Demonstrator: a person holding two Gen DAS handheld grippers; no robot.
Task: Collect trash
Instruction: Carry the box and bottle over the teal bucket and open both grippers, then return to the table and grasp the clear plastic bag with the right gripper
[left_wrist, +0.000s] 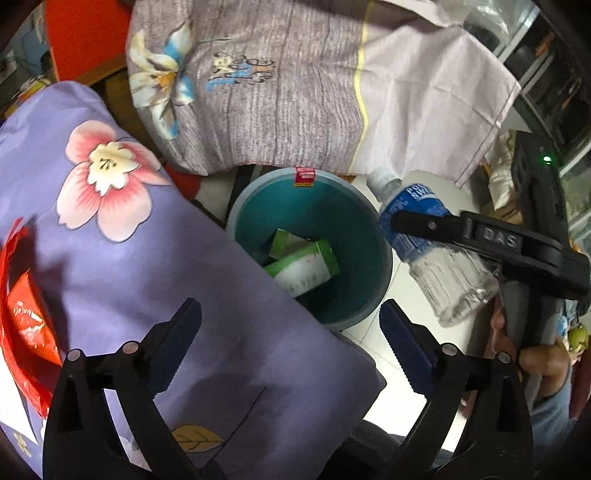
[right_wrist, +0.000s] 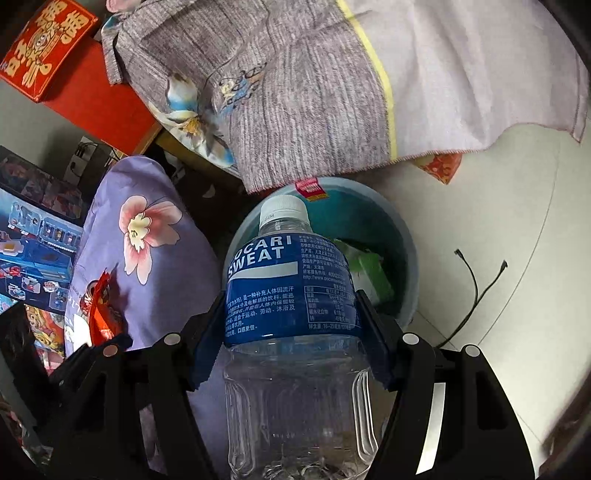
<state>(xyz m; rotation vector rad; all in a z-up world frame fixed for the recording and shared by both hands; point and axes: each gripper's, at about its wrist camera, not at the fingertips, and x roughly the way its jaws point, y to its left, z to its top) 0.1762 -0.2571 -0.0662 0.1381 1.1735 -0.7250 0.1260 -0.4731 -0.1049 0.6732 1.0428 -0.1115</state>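
White floor tiles (left_wrist: 373, 339) and a purple floral quilt (left_wrist: 122, 236) frame the left-wrist view, where we hold our left gripper (left_wrist: 291, 347) released and empty above a round teal plastic bin (left_wrist: 365, 236) containing green cartons (left_wrist: 306, 262). From the right wrist, our right gripper (right_wrist: 290, 321) is clenched on a clear plastic bottle with a blue label (right_wrist: 291, 288), its white cap poised over the bin's rim.

Cartons (left_wrist: 306, 262) in the bin (left_wrist: 373, 229), bottle (left_wrist: 424, 236) just right, quilt (left_wrist: 147, 258) left.
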